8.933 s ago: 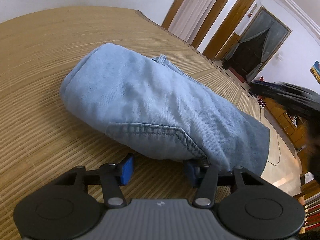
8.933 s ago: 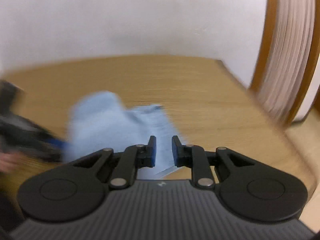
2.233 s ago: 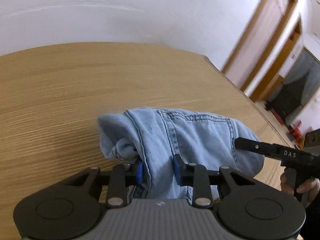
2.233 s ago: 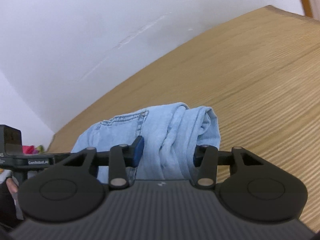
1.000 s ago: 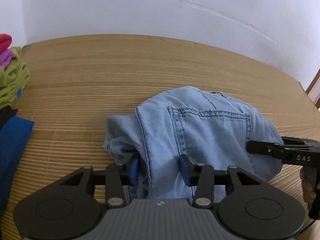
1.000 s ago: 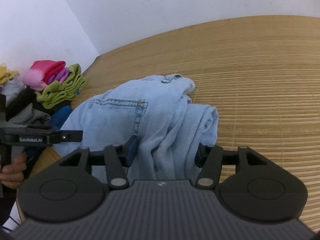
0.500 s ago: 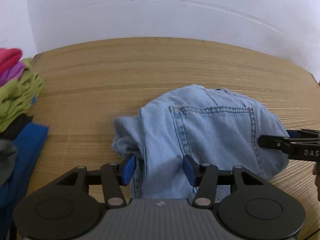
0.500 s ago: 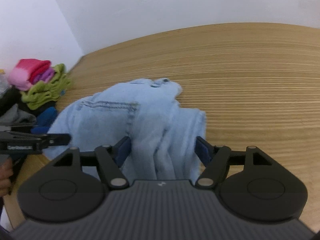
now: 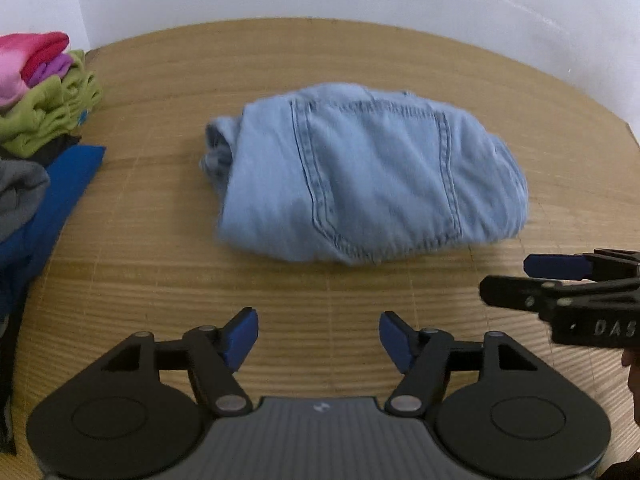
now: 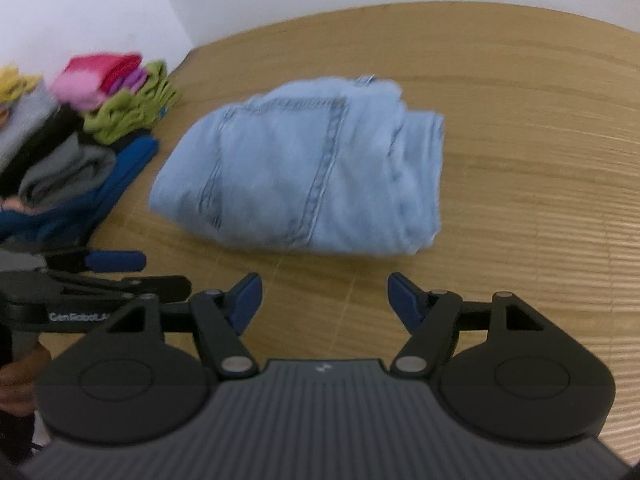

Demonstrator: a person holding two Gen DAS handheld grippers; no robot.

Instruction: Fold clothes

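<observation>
Both grippers had let go and drawn back — left gripper (image 9: 319,334) opening, right gripper (image 10: 325,300) wide, nothing between either's jaws. Folded jeans (image 9: 368,172) lay alone on the mat (image 9: 168,268) beside the clothes pile (image 9: 36,92) — likely finished.

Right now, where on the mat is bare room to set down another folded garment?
Bare bamboo mat lies between the folded denim jeans and the wall, and right of the jeans toward the mat's edge. The strip between the jeans and both grippers is free too. The left side is crowded by the pile of clothes.
</observation>
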